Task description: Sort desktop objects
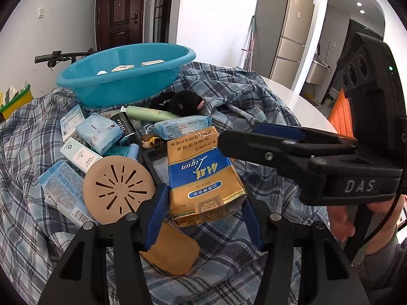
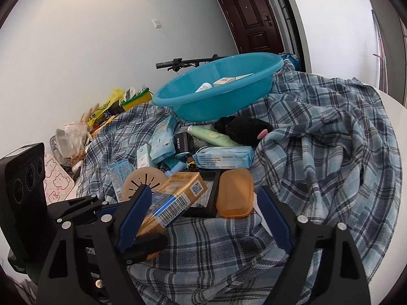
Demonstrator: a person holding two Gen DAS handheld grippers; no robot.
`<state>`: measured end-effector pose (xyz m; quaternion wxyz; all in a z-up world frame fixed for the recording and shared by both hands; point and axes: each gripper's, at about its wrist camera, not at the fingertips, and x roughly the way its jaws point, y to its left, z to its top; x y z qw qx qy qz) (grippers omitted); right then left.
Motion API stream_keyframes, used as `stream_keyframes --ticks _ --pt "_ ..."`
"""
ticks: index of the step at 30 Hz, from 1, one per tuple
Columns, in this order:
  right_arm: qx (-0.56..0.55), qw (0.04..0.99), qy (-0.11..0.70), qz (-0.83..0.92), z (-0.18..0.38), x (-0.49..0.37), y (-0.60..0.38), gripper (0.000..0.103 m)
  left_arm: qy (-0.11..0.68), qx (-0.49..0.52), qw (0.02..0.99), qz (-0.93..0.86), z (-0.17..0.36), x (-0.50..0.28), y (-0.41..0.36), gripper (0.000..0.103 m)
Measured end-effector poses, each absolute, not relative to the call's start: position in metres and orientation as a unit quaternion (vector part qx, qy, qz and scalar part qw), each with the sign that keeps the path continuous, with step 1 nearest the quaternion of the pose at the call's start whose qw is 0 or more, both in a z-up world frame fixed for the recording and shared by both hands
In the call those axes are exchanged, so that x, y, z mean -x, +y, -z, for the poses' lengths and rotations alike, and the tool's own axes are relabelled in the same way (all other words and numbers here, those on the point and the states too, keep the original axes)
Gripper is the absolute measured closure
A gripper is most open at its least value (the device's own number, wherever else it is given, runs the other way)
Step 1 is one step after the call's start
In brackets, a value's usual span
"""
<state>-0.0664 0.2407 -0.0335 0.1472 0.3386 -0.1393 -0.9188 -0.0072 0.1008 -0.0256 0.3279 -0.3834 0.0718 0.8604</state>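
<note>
A gold and blue cigarette pack (image 1: 201,172) sits between the blue-padded fingers of my left gripper (image 1: 203,211), which is shut on it just above the plaid cloth. The pack also shows in the right wrist view (image 2: 175,193), with the left gripper (image 2: 122,218) on it. My right gripper (image 2: 203,213) is open and empty, with an orange soap box (image 2: 235,193) ahead of it. It also shows from the side in the left wrist view (image 1: 254,139). The blue basin (image 1: 127,73) at the back holds a few small boxes.
A pile lies on the plaid cloth (image 1: 241,94): a tan round slotted lid (image 1: 118,188), blue wipe packs (image 1: 183,125), a green tube (image 1: 150,113), a black plush (image 1: 188,103), a black tray (image 2: 206,195). A white table edge (image 1: 300,96) shows right. Bags (image 2: 101,111) lie left.
</note>
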Motion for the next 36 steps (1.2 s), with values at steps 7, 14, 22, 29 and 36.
stream_keyframes --ticks 7,14,22,29,36 --pt "-0.364 0.197 -0.214 0.885 0.056 0.076 0.238 0.041 0.075 0.361 0.363 -0.856 0.021 -0.008 0.107 0.044" --pt "-0.344 0.215 -0.209 0.890 0.049 0.072 0.231 0.075 0.079 0.368 0.359 -0.854 0.026 -0.005 0.114 0.042" --pt "-0.302 0.201 -0.173 0.916 0.026 0.064 0.228 0.083 0.065 0.355 0.342 -0.867 0.019 -0.001 0.111 0.024" --pt "-0.264 0.153 -0.113 0.945 0.002 0.060 0.229 0.085 0.062 0.340 0.310 -0.886 0.008 -0.002 0.101 0.017" --pt "-0.246 0.109 -0.083 0.959 -0.010 0.064 0.237 0.086 0.016 0.328 0.252 -0.910 -0.009 0.016 0.075 0.017"
